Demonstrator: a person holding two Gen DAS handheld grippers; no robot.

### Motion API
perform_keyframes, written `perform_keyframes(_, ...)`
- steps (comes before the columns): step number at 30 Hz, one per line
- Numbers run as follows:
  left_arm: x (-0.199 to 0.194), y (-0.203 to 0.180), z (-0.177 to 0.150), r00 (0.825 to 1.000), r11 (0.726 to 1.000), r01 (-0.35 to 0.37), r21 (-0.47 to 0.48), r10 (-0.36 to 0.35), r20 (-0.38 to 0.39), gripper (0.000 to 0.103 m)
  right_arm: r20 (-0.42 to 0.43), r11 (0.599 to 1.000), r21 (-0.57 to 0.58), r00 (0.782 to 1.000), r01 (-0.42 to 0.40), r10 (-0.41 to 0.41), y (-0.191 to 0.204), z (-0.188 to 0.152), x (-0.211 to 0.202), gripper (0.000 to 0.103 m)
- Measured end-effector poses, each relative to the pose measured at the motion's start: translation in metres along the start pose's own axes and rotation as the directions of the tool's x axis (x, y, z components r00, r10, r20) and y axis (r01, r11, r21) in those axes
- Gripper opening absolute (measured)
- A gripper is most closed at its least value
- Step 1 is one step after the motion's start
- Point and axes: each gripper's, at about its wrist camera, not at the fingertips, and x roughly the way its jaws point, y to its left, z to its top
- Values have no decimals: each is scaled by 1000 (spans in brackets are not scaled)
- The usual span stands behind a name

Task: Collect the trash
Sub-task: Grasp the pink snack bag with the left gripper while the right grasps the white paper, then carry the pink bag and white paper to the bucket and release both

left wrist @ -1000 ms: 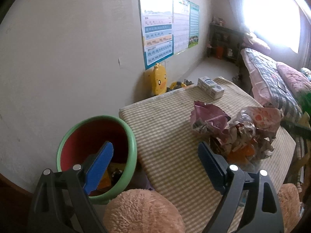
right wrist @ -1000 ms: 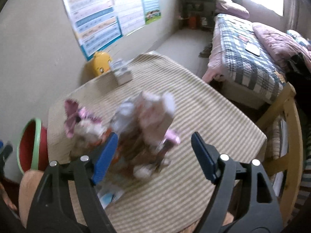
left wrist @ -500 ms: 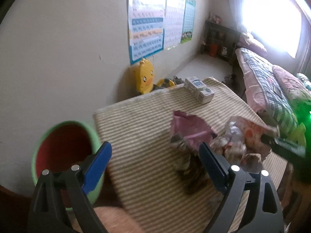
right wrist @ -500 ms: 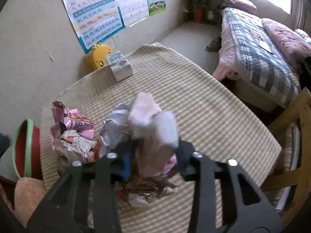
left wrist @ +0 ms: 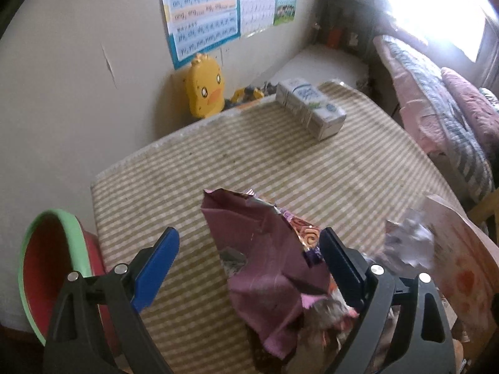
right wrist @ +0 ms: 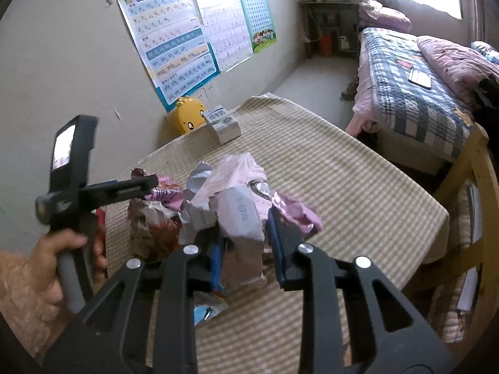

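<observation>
We work at a table [left wrist: 237, 155] under a striped cloth, and we place everything from it. Off its near left corner, lower than the top, stands the bin [left wrist: 46, 268], red inside with a green rim. At the far edge lies a white carton [left wrist: 312, 109], with a yellow duck toy [left wrist: 205, 90] just behind that edge, against the wall.

The trash sits heaped on the near part of the table: a pale pink wrapper [right wrist: 237, 199] on the right of the heap, a purple foil bag [left wrist: 265, 255] on the left, and torn scraps beneath them.

Our right gripper [right wrist: 246, 252] has its blue pads pressed together on the lower part of the pink wrapper. Our left gripper [left wrist: 249, 261] stands wide apart, the purple bag between its fingers, and neither pad presses it.

We judge all of this light, thin and crackly. It will crush rather than resist, and slick foil may slide out of a shallow pinch. So we would take the purple bag low down on its creased, bunched body, not at the torn top edge. Loose scraps may drop when the heap is lifted.
</observation>
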Motion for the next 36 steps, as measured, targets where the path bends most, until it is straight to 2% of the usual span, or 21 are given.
perform_keyframes(1,2,2,-1,1000,1000,-4,-5,4,-5,76,-4,1000,0,1000,3,-3,0,-2,0,26)
perform_keyframes(2,4,3,-2,1000,1000,-7,-9,7,-10,61,-7,1000,1,1000,4,-3,0,-2,1,26)
perform_keyframes(3,5,4,-3,1000,1000,-12,-11,12,-20,52,-13,1000,4,1000,2,-2,0,-3,2,26)
perform_keyframes(5,6,7,-5,1000,1000,5,-10,-6,-30,21,-15,1000,9,1000,-1,2,0,-3,2,26)
perform_keyframes(9,-4,13,-8,1000,1000,3,-11,-4,-11,7,-5,1000,6,1000,-11,11,2,-3,-1,26)
perform_keyframes(17,-58,26,-20,994,1000,14,6,-15,109,6,51,1000,-11,999,2,-2,10,3,-20,26)
perform_keyframes(24,-113,31,-42,976,1000,-19,20,14,218,6,116,1000,-16,993,21,-19,18,9,-42,26)
perform_keyframes(27,-136,30,-52,968,999,-26,37,16,252,6,128,1000,-22,992,16,-13,23,10,-50,26)
perform_keyframes(32,-164,32,-67,960,1000,6,23,-12,281,7,139,1000,-18,990,-6,9,32,10,-57,26)
perform_keyframes(36,-181,36,-75,950,999,-25,38,12,313,7,136,999,-37,991,-15,20,43,9,-61,26)
